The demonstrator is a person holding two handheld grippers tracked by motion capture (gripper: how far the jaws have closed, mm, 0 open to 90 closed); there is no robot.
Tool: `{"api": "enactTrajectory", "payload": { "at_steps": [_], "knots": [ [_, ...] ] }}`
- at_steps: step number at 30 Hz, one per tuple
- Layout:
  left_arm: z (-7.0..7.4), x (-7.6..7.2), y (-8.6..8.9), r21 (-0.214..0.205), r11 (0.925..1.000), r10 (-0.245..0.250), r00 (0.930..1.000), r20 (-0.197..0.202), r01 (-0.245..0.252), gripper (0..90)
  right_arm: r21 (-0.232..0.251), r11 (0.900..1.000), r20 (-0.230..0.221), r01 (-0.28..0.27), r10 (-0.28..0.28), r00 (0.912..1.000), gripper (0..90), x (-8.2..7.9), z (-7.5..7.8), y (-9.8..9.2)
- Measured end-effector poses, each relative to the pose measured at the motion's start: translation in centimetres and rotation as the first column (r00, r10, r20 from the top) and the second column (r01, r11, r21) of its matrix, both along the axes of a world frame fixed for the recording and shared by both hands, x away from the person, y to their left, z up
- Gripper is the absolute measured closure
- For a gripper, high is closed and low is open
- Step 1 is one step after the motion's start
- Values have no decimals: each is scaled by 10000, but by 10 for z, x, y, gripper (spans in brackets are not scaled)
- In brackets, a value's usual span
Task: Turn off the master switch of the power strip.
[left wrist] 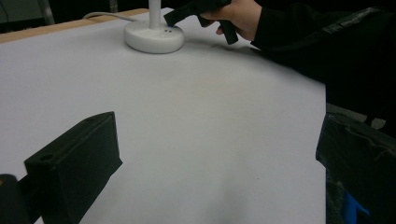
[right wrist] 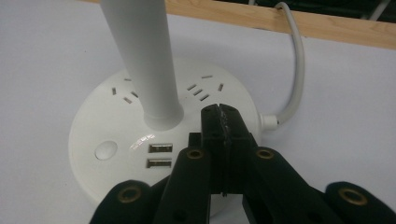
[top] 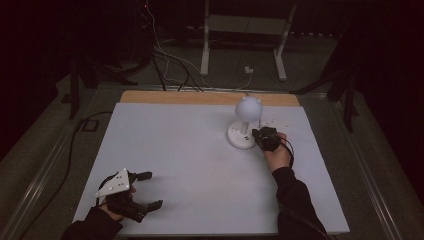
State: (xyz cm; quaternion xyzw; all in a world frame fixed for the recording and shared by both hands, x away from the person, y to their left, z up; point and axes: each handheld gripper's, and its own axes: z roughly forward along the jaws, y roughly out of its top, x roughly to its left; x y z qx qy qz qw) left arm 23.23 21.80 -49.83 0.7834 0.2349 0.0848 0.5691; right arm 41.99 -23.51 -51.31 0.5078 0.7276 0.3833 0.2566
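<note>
Lamp [top: 245, 125] at far right of desk [top: 200, 165], with round base flat on the surface. Right gripper [right wrist: 222, 119] with jaws pressed together, nothing between, tips over the base just beside the stem [right wrist: 144, 60]. Probably aiming at the round button [right wrist: 106, 150]: shift the tips past the USB ports [right wrist: 160, 155], press straight down and gently, avoid knocking the stem. Left gripper [top: 155, 190] low at near left, jaws apart, empty.

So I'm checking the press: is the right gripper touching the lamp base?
Cannot tell. In the right gripper view the shut right gripper overlaps the lamp base, without plain contact or gap.
</note>
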Motion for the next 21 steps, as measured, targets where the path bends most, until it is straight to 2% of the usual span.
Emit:
{"api": "enactTrajectory", "payload": {
  "at_steps": [4,8,12,17,21],
  "knots": [
    [0,0,0,12,10000,0,10000,7,0,3,-29,10000,50,-10,10,10000,900,0,-1,1],
    [0,0,0,19,10000,-10,10000,15,10,3,-264,9996,114,-82,85,9999,900,0,-1,2],
    [0,0,0,14,10000,-10,10000,8,10,3,-762,9969,270,-214,235,9994,900,-1,0,5],
    [0,-1,-1,42,10000,-38,10000,26,38,3,-921,9955,132,-208,221,9997,900,0,2,7],
    [0,-1,-1,39,10000,-33,10000,31,33,3,-854,9963,15,-93,94,10000,900,0,2,8]
  ]
}}
